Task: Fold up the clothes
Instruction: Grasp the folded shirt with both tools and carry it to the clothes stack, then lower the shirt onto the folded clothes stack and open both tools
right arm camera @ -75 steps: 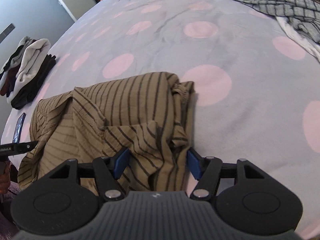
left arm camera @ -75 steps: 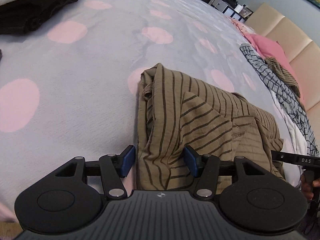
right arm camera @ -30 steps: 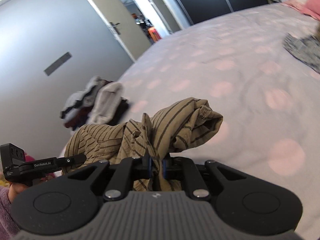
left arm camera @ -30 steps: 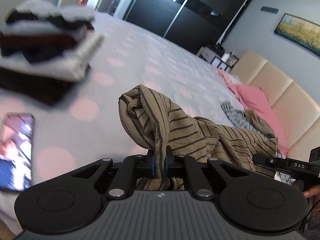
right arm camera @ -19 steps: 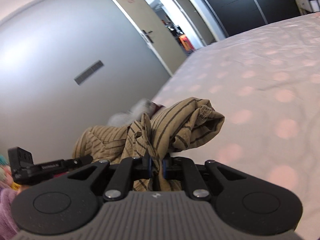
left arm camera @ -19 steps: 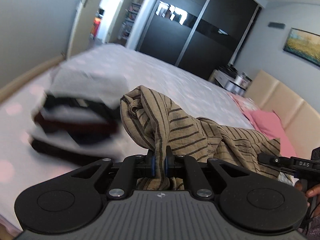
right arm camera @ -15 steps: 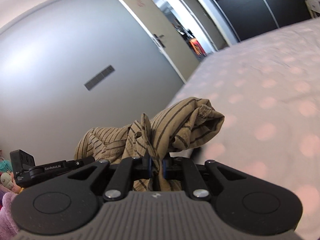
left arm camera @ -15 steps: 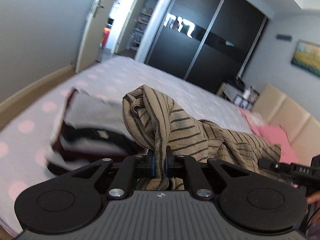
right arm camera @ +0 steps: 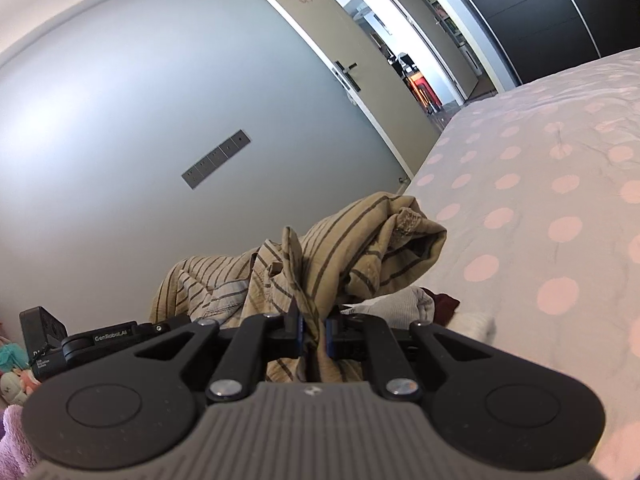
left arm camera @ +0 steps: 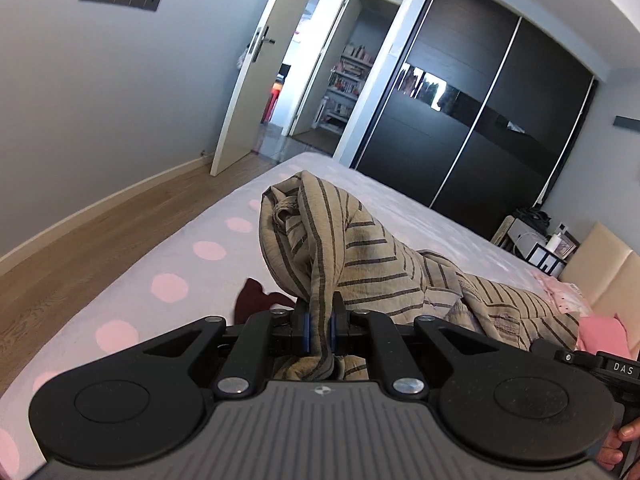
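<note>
A folded tan shirt with dark stripes hangs in the air between both grippers, above the near edge of the bed. My left gripper is shut on one end of it, cloth pinched between the blue pads. My right gripper is shut on the other end of the striped shirt. Just below the shirt lies a stack of folded clothes, showing as a dark red piece in the left wrist view and a white and dark red pile in the right wrist view.
The bed has a pale cover with pink dots. Wooden floor runs to an open door. A dark wardrobe stands behind, and pink cloth lies by the headboard. A hand holds the other gripper.
Both grippers have lifted the striped shirt off the bed and swung it sideways toward the stack of folded clothes, which now lies mostly hidden under the shirt. Both grips stayed shut.
</note>
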`<state>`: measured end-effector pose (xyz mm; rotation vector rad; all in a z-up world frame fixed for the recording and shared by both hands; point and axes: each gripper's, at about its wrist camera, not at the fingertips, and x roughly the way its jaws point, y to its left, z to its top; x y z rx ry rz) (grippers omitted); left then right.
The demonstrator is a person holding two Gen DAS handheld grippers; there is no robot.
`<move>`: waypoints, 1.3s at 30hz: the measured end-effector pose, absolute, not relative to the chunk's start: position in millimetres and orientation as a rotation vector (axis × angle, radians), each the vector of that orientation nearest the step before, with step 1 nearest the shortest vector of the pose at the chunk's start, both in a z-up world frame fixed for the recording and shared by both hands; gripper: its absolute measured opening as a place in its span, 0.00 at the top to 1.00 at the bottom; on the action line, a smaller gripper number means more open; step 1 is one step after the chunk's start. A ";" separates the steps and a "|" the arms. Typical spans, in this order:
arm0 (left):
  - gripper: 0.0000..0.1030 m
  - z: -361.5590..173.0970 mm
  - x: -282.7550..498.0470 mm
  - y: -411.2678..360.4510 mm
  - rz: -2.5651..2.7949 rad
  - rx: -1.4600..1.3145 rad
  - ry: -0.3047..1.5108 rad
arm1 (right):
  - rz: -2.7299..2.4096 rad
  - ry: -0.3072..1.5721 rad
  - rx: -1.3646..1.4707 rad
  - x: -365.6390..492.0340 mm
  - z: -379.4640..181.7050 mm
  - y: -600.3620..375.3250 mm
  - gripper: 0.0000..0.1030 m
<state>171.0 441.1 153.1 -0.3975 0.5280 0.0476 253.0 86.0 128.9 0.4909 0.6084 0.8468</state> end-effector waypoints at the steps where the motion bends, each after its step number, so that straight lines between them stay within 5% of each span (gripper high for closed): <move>1: 0.94 146.9 178.5 445.5 0.046 -0.399 0.539 | 0.838 0.624 0.491 261.0 124.6 92.4 0.89; 20: 0.93 30.4 225.6 489.9 0.052 -0.502 0.628 | 0.762 0.778 0.525 326.8 2.3 115.6 0.85; 24: 0.78 37.4 213.6 493.3 0.087 -0.514 0.599 | 0.768 0.768 0.499 325.3 11.1 106.7 0.63; 28: 0.55 53.7 189.9 489.0 0.134 -0.509 0.527 | 0.767 0.715 0.464 317.1 27.0 91.5 0.58; 39: 0.50 139.4 128.6 390.8 0.066 -0.316 0.467 | 0.761 0.604 0.252 247.7 91.4 28.5 0.45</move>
